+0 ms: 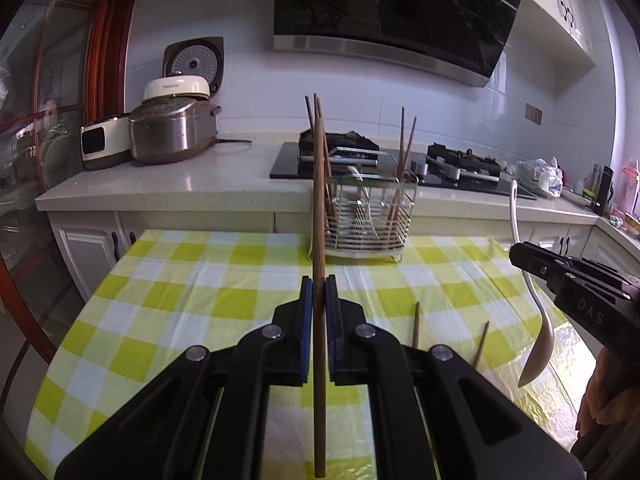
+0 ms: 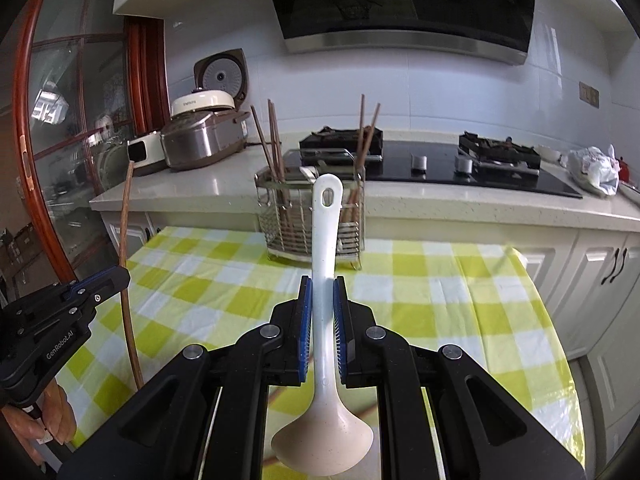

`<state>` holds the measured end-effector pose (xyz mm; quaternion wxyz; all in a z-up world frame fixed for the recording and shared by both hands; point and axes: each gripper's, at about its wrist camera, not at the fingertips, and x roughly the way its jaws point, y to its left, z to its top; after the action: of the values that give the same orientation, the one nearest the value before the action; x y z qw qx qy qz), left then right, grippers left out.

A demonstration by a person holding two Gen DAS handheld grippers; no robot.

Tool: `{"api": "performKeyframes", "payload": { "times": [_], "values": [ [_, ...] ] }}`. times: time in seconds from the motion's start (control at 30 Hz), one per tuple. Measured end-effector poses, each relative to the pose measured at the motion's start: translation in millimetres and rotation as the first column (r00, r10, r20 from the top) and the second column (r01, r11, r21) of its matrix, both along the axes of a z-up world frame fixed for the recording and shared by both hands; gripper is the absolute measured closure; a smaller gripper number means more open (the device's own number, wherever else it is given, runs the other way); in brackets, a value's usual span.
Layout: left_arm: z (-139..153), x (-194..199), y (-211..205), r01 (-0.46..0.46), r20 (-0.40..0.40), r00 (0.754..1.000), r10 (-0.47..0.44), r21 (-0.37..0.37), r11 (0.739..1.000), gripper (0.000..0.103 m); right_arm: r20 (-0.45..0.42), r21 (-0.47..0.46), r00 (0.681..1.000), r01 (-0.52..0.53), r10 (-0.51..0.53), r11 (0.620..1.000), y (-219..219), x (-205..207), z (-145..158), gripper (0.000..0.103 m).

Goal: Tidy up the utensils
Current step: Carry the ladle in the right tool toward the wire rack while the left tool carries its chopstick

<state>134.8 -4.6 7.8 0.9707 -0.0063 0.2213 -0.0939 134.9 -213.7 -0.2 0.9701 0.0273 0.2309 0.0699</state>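
My left gripper (image 1: 319, 292) is shut on a brown wooden chopstick (image 1: 319, 200), held upright above the table; it shows at the left of the right wrist view (image 2: 125, 216). My right gripper (image 2: 323, 292) is shut on the handle of a white ladle (image 2: 325, 240), bowl end towards the camera; the ladle also shows at the right of the left wrist view (image 1: 538, 320). A wire utensil basket (image 1: 366, 220) stands at the table's far edge with several chopsticks in it (image 2: 314, 216). Two chopsticks (image 1: 416, 324) lie on the cloth.
The table has a green and white checked cloth (image 1: 192, 300). Behind it runs a white counter (image 1: 168, 180) with rice cookers (image 1: 172, 132), a gas hob (image 2: 460, 160) and a plastic bag (image 2: 592, 168). A range hood (image 1: 392, 12) hangs above. Cabinet doors (image 2: 600, 272) stand at the right.
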Motion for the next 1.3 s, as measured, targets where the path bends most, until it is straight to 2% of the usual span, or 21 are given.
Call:
{"api": "performKeyframes", "payload": {
  "times": [0.23,0.4,0.57,0.7,0.83,1.0,1.3],
  "values": [
    [26,7,2,-0.024,0.085,0.996,0.025,-0.009,1.000,0.097,0.084,-0.008,0.996,0.016,-0.016,1.000,9,12,17,0.092],
    [37,27,-4,-0.013,0.126,0.992,0.014,-0.008,1.000,0.097,0.109,0.012,0.994,0.014,-0.015,1.000,0,32,24,0.092],
    [54,53,-11,0.015,0.174,0.985,-0.004,-0.063,0.998,0.097,0.163,0.049,0.987,-0.019,0.010,0.999,-11,55,36,0.092],
    [69,78,-21,0.026,0.201,0.980,-0.007,-0.093,0.995,0.097,0.194,0.037,0.981,-0.027,0.020,0.999,-13,75,44,0.092],
    [79,106,-33,0.028,0.218,0.976,-0.012,-0.071,0.997,0.097,0.227,0.027,0.973,-0.037,0.030,0.999,-15,92,47,0.092],
    [87,144,-46,0.024,0.231,0.973,-0.010,-0.057,0.998,0.097,0.242,0.050,0.970,-0.039,0.025,0.998,-23,126,50,0.092],
    [120,213,-57,0.018,0.271,0.962,0.008,-0.091,0.996,0.097,0.243,0.089,0.970,-0.040,0.018,0.995,-32,194,61,0.092]
  ]
}}
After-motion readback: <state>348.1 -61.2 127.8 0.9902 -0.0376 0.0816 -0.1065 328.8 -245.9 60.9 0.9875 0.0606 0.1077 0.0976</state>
